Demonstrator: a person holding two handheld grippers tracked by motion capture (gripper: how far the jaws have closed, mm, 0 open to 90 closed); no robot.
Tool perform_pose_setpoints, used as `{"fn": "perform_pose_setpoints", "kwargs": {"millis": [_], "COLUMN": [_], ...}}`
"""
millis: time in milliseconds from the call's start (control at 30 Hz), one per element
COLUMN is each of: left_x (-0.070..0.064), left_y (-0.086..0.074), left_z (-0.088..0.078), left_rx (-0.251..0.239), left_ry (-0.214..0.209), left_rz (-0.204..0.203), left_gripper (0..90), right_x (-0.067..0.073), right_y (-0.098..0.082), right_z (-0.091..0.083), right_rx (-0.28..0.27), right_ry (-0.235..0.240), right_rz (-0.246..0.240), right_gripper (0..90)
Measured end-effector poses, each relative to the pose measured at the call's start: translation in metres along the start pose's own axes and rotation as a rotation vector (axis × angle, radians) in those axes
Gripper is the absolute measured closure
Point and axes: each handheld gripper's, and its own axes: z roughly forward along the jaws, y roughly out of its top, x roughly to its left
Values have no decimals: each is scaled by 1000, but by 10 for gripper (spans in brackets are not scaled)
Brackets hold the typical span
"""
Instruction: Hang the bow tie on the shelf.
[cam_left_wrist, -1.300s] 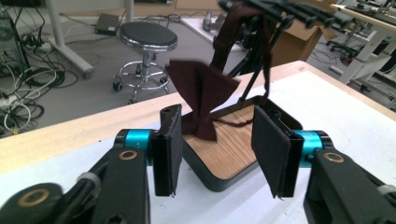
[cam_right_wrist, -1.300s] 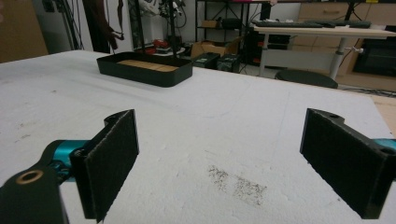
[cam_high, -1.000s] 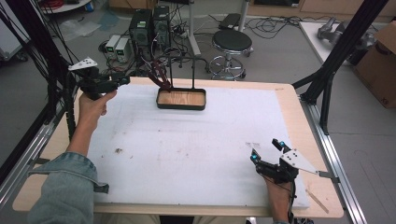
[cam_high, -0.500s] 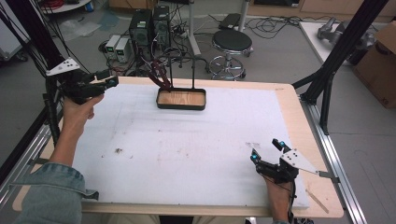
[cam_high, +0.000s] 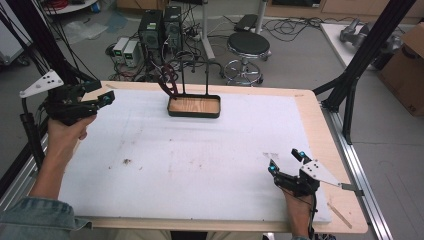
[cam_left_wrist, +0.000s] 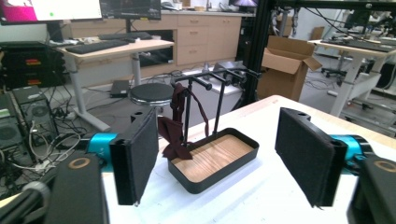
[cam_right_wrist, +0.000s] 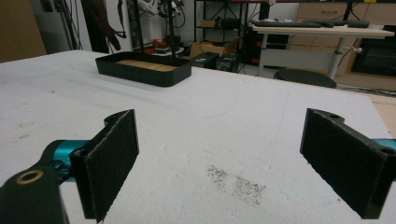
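Both grippers gape wide and empty, the left gripper (cam_high: 102, 98) raised at the table's far left edge, the right gripper (cam_high: 286, 161) low near right, the black tray (cam_high: 194, 107) far centre with a dark red cloth (cam_high: 169, 82) hanging from its rack.

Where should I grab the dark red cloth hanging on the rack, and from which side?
Take the dark red cloth on its hanging length below the rack's top bar, above the bunched end resting at the tray's edge. It drapes beside an upright post, so approach from the rack's outer left end with the left gripper, probably closing the fingers across the strip.
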Motion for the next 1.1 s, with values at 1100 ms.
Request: {"fn": "perform_pose_setpoints", "kwargs": {"millis": [1100], "left_x": [-44], "left_y": [-103], "left_z": [-54], "left_rx": [66], "left_ry": [129], "left_rz": [11], "left_gripper": [223], "right_x": [0], "right_y": [0], "right_z": [0], "right_rx": [-1], "right_ry": [0], "right_rz": [-4], "right_gripper": [105]}}
